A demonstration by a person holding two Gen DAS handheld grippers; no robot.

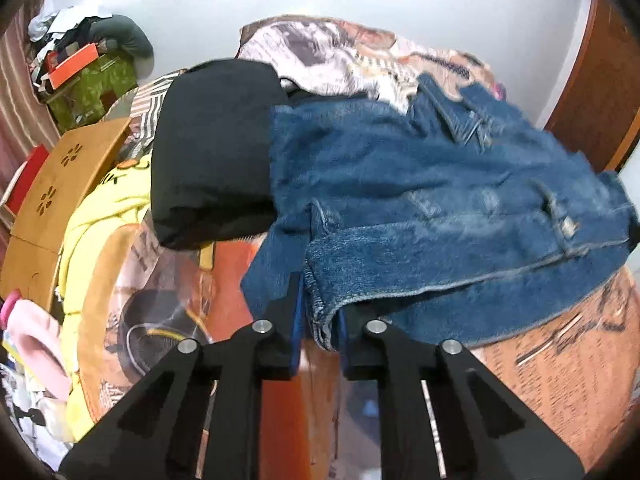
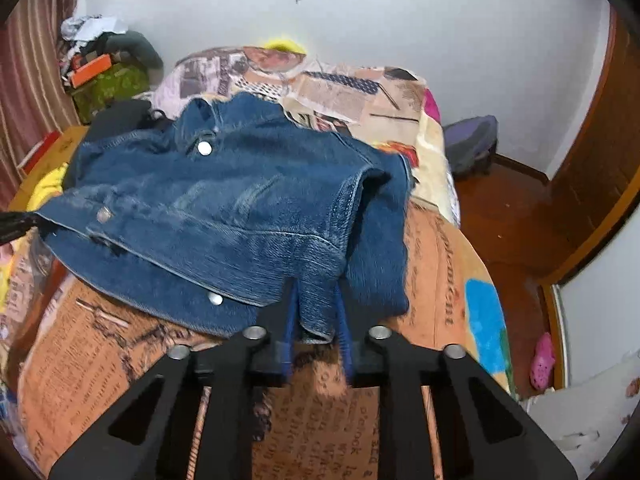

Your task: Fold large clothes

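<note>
White walls [image 2: 400, 20] and a wooden door [image 2: 592, 160] at right enclose the room. A bed with a printed orange blanket [image 2: 100, 360] carries the denim jacket [image 2: 224, 216]. Left gripper [image 1: 320, 320] and right gripper [image 2: 316, 320] each clamp its near hem.

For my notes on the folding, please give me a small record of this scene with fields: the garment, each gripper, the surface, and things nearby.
garment: blue denim jacket, partly folded, snaps visible
left gripper: shut on a jacket hem edge
right gripper: shut on another jacket edge
surface: bed with orange printed blanket
nearby left: folded black garment touching the jacket; yellow garment beside it
floor: pink shoe on the wood floor
</note>
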